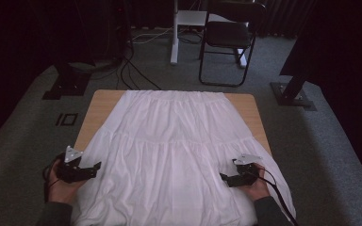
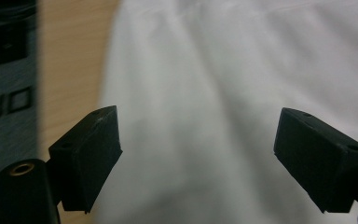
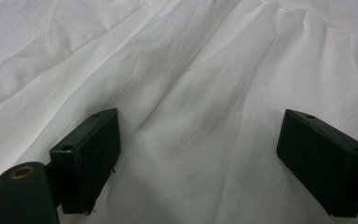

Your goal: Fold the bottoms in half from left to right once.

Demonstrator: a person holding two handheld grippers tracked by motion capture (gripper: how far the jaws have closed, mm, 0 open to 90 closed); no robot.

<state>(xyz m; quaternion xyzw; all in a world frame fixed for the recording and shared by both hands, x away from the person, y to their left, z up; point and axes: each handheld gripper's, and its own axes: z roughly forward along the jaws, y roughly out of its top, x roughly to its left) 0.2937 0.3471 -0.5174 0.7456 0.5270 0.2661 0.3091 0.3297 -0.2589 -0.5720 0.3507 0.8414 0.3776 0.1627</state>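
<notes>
A white skirt point(image 1: 174, 150) is spread flat over the wooden table point(image 1: 104, 101), its hem hanging over the near edge. The left gripper point(image 1: 95, 166) and right gripper point(image 1: 223, 177) are held at its side edges, jaws wide apart with nothing clamped. A black chair point(image 1: 228, 33) is seen beyond the table.

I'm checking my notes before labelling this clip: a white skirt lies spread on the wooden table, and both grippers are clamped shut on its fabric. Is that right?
Not quite. The white skirt does lie spread on the wooden table, but the left gripper and right gripper have their jaws wide open above the fabric, as both gripper views show.
</notes>
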